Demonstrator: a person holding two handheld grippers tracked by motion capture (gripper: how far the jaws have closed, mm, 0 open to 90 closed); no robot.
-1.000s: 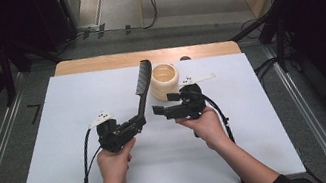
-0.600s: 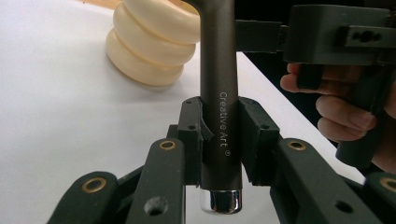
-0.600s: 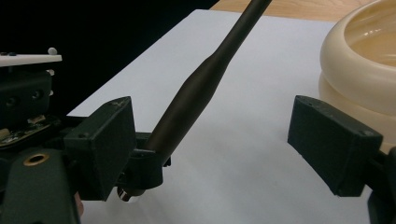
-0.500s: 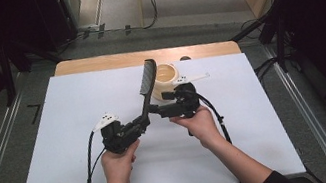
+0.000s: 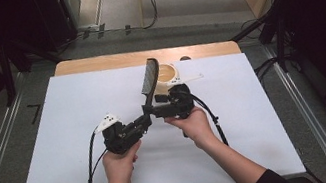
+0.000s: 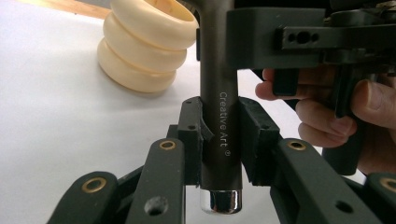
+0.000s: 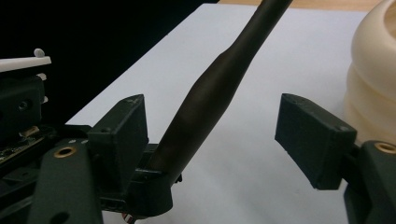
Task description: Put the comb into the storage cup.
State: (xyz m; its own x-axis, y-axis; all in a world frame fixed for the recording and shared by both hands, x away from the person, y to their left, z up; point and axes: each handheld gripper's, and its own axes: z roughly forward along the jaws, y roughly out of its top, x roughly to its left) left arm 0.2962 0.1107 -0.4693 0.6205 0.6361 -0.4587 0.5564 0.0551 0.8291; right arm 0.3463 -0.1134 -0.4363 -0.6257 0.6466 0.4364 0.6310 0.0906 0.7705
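1. Object: a dark brown hairbrush with a tapered matte handle, chrome end cap and black bristle head (image 5: pixel 150 77). The handle carries the print "Creative Art". It stands nearly upright above the middle of the white table sheet (image 5: pixel 58 140), head uppermost.
2. Left gripper (image 6: pixel 219 135): pads clamped on the lower handle, chrome cap (image 6: pixel 222 201) protruding below them.
3. Right gripper (image 7: pixel 210 135): jaws apart on either side of the handle's upper part. One pad lies close beside the handle; whether it touches cannot be told. The other pad (image 7: pixel 313 140) stands well clear. Jaws have just been closing, with the handle between them.
4. A cream ribbed ceramic cup (image 5: pixel 166 76) sits just behind the brush, near the right gripper.
5. Room: the sheet lies bare left, right and toward the person. The wooden table edge (image 5: pixel 95 63) runs along the far side, beyond the cup.
6. Versus a second earlier: right gripper has shifted left, from beside the cup to the brush handle. Left gripper and brush unchanged.
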